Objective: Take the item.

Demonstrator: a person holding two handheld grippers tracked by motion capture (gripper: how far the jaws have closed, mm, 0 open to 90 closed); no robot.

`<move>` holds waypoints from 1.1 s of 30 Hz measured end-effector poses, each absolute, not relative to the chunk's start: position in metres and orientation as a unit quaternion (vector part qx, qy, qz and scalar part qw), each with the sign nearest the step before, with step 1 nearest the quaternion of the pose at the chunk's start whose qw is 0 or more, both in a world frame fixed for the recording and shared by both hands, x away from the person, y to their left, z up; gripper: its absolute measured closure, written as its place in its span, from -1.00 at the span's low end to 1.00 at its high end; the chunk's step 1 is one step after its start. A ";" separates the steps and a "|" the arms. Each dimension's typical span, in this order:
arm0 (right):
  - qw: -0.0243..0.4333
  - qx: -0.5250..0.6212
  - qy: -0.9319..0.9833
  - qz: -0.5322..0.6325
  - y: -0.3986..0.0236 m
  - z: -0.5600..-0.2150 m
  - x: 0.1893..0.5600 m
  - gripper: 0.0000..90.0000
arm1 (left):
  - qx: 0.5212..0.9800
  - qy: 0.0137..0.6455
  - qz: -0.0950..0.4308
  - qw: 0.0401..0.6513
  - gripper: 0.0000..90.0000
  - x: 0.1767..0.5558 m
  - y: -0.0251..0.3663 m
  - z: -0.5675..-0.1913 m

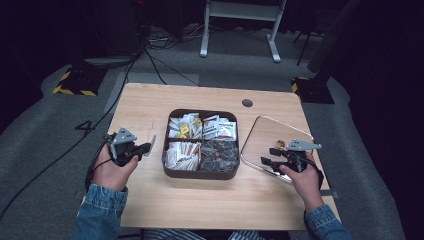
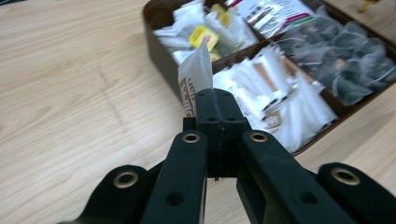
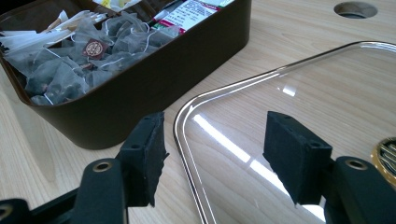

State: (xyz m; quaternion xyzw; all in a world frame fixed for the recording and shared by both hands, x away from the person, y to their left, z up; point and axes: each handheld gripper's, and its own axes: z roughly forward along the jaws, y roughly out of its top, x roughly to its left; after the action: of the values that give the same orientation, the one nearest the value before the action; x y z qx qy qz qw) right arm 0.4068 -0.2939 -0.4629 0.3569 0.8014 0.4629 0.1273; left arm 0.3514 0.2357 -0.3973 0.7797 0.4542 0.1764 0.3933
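Observation:
A brown four-part box of sachets and tea bags stands mid-table. My left gripper hovers just left of it, shut on a white sachet with brown print. In the left gripper view the sachet sticks up from the closed gripper, in front of the box. The clear lid lies flat on the table to the box's right. My right gripper is open at the lid's near-left rim. In the right gripper view the lid's rim runs between the jaws of that gripper, untouched.
A gold knob sits on the lid near the right hand, and it shows as a gold knob at the frame's right edge. A round cable hole lies at the table's far side. Cables cross the floor beyond the table.

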 end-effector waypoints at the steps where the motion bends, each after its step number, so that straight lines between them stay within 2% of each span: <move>1: 0.126 0.355 0.802 0.463 -0.293 -0.463 0.408 -0.13 | 0.779 0.459 0.177 0.390 1.00 0.351 0.239 -0.398; 13: 0.118 0.351 0.804 0.466 -0.286 -0.464 0.414 -0.13 | 0.758 0.504 0.187 0.371 1.00 0.353 0.270 -0.416; 18: 0.117 0.350 0.804 0.467 -0.285 -0.464 0.414 -0.13 | 0.765 0.514 0.185 0.340 1.00 0.359 0.272 -0.429; 33: 0.119 0.353 0.804 0.463 -0.288 -0.465 0.411 -0.13 | 0.786 0.522 0.150 0.297 1.00 0.373 0.267 -0.456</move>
State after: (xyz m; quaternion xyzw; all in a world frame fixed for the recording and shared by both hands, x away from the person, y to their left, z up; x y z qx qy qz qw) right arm 0.4114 -0.2883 -0.4650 0.3532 0.8043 0.4628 0.1187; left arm 0.3727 0.2673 -0.4559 0.7855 0.5217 0.1498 0.2973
